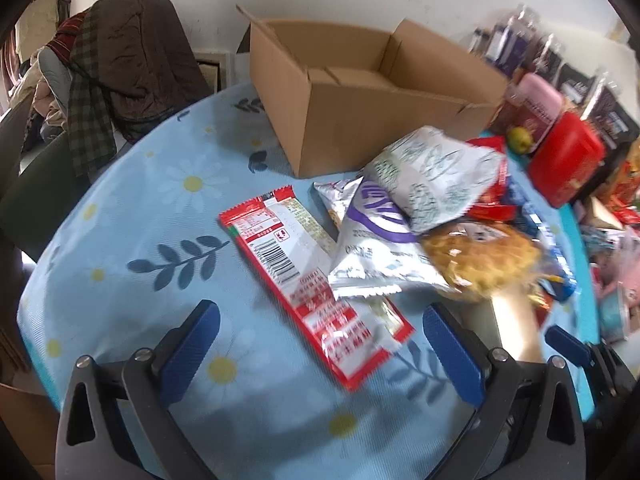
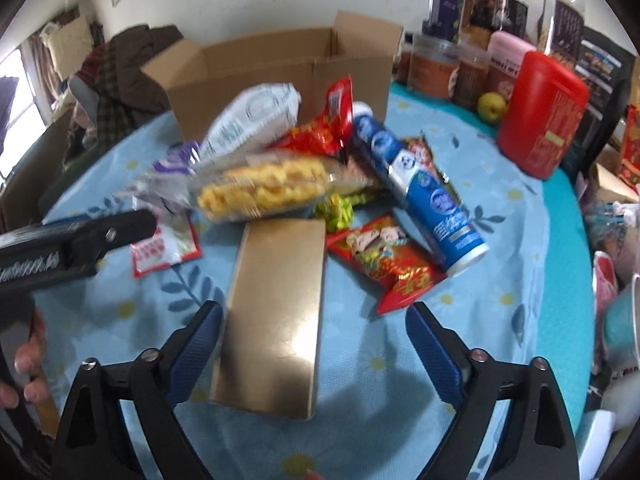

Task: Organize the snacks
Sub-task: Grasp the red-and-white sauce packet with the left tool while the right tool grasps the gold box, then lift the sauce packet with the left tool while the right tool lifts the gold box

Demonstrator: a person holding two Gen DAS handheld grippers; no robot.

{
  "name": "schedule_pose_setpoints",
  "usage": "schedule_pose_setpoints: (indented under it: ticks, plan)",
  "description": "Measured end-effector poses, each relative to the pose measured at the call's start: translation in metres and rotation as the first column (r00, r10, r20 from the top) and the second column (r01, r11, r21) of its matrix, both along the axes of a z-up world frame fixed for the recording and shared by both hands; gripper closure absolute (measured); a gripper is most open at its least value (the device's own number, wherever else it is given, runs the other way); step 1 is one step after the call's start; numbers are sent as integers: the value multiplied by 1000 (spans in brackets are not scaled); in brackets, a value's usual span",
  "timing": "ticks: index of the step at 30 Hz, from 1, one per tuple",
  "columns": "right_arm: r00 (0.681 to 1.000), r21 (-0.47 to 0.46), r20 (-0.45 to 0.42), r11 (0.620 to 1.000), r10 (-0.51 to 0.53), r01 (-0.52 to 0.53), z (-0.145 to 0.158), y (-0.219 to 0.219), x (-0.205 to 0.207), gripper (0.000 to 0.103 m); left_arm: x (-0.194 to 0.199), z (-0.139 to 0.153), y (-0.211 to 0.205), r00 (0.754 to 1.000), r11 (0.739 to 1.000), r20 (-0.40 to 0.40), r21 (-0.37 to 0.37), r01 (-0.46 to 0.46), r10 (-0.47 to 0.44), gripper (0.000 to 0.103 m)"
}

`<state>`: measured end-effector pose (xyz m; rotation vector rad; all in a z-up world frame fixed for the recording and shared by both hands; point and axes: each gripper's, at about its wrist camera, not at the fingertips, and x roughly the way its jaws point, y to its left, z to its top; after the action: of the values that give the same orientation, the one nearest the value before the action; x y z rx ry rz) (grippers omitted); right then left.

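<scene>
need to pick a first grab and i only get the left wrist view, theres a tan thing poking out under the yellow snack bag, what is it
Observer: A long gold box, lying flat on the blue tablecloth. Its far end sits under the yellow snack bag.
Operator: where is the right gripper relative to it
Observer: The right gripper is open, and the near end of the box lies between its fingers, close to the left finger; neither pad presses on it.
Operator: anything right of the box i cant see well
Observer: A red cartoon-printed packet, and beyond it a blue tube lying on its side.
</scene>
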<state>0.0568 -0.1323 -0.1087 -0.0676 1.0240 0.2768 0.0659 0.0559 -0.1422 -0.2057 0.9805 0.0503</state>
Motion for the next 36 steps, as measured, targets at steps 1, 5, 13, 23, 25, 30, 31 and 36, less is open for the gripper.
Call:
schedule_pose_setpoints:
  ticks: [1,5,13,23,25,30,31,36]
  plan:
    - [1000,-4,-10,1000,2,-2,-2,0,2,13,5,-5,0,1000,1000,-14,1,-6,6,0]
    - [999,-14,-32,1000,18,-19,-7,0,6,21,22,-17,-1,997,999,-61,24,-39,41,0]
    - [999,-36,-20,999,32,-33,-9,6,9,39,38,-21,-12,997,993,-77,116,-17,26,0]
    - [999,-49,7,998,32,-32,-6,5,2,59,13,-11,-4,1000,994,6,111,20,-20,45]
    - [1000,-44,10,999,26,-25,-6,2,-3,59,9,-11,-1,1000,995,3,98,25,-26,51]
    - [1000,-40,18,999,16,-15,-4,-5,-11,59,-2,-10,2,999,997,0,64,41,-41,53]
    - [1000,-39,20,999,14,-13,-4,-7,-13,59,-6,-9,2,999,998,-2,51,43,-43,54]
    - [999,-29,28,999,14,-14,-2,-11,-24,59,-25,-7,-2,997,997,-18,26,70,-69,55]
